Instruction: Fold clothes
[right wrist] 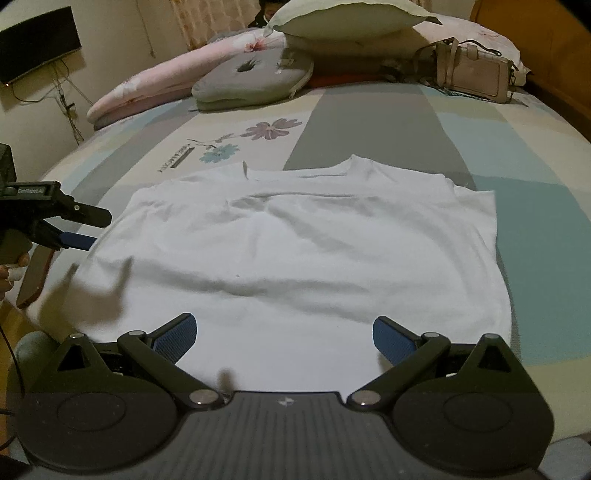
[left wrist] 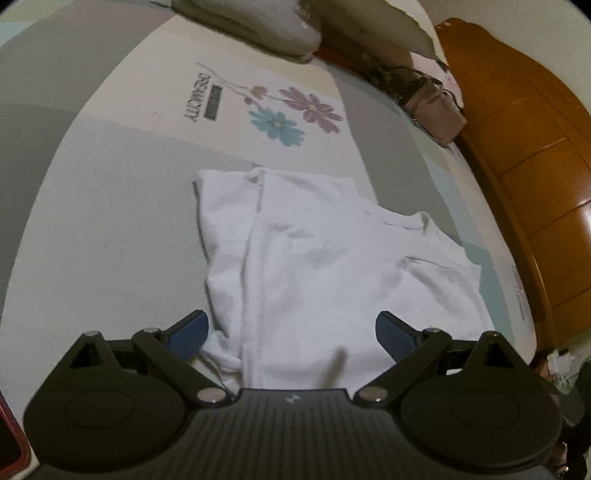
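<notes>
Lying flat on the bed, the white shirt is spread across the patterned sheet, its neckline at the far edge in the right wrist view and its hem nearest the camera. In the left wrist view the shirt runs away from the lens, with a sleeve or side panel folded over along its left part, making a long crease.

The right hand-held gripper hovers at the near hem with its blue-padded jaws spread wide, nothing between them; whether the pads touch the cloth cannot be told. The left hand-held gripper is likewise open at the shirt's edge, both pads apart with cloth showing between them. From the right wrist view the left hand-held gripper appears at the left side of the shirt, jaws parted, held by a hand partly visible at the frame's edge.

Beyond the shirt, flowers are printed on the sheet. At the far end of the bed lie a grey cushion, a pillow and a pink quilt, with a pale bag to the right. A wooden headboard runs along the right side in the left wrist view. A dark screen hangs on the far left wall.
</notes>
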`<control>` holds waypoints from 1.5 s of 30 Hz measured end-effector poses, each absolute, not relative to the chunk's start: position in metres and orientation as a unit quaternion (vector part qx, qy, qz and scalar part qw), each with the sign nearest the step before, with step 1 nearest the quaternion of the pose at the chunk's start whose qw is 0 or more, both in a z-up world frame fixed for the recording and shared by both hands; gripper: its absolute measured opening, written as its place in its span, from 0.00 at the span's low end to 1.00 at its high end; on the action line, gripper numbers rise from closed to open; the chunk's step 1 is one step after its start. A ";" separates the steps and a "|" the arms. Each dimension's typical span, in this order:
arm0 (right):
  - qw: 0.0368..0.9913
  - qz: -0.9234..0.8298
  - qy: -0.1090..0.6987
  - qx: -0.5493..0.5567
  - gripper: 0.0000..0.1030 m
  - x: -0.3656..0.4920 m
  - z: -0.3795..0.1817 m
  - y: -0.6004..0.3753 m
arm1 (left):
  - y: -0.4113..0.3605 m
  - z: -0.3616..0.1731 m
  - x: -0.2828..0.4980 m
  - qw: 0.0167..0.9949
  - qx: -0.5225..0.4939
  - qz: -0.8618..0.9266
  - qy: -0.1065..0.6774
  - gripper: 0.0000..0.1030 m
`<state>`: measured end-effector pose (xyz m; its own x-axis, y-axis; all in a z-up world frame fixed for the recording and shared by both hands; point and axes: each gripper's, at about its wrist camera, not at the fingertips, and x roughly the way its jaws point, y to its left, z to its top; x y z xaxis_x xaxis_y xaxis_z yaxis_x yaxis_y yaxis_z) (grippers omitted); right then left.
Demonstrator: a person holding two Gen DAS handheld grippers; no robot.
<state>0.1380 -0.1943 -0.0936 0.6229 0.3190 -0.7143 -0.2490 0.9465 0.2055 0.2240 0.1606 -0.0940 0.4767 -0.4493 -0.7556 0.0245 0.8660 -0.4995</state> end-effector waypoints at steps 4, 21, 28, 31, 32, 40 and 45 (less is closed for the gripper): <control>0.899 0.153 0.408 0.047 1.00 0.137 -0.098 -0.199 | 0.155 -0.101 0.215 0.808 -0.230 -0.163 0.518 0.94; 0.900 0.133 0.409 0.075 1.00 0.132 -0.103 -0.219 | 0.140 -0.091 0.202 0.826 -0.172 -0.138 0.519 0.94; 0.897 0.133 0.411 0.092 1.00 0.136 -0.106 -0.219 | 0.142 -0.051 0.200 0.856 -0.170 -0.138 0.469 0.94; 0.898 0.135 0.410 0.086 1.00 0.135 -0.105 -0.216 | 0.128 -0.055 0.208 0.854 -0.165 -0.154 0.468 0.94; 0.898 0.135 0.411 0.083 1.00 0.134 -0.105 -0.216 | 0.122 -0.060 0.208 0.851 -0.162 -0.157 0.473 0.94; 0.895 0.135 0.416 0.088 1.00 0.136 -0.109 -0.219 | 0.098 -0.065 0.199 0.852 -0.102 -0.146 0.493 0.94; 0.894 0.125 0.423 0.080 1.00 0.140 -0.116 -0.213 | 0.066 -0.048 0.209 0.886 -0.043 -0.144 0.439 0.94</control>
<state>0.1400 -0.2126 -0.1160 0.6112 0.2910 -0.7361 -0.1560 0.9560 0.2484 0.2095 0.0657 -0.0481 0.5730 -0.2922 -0.7656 0.2172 0.9550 -0.2019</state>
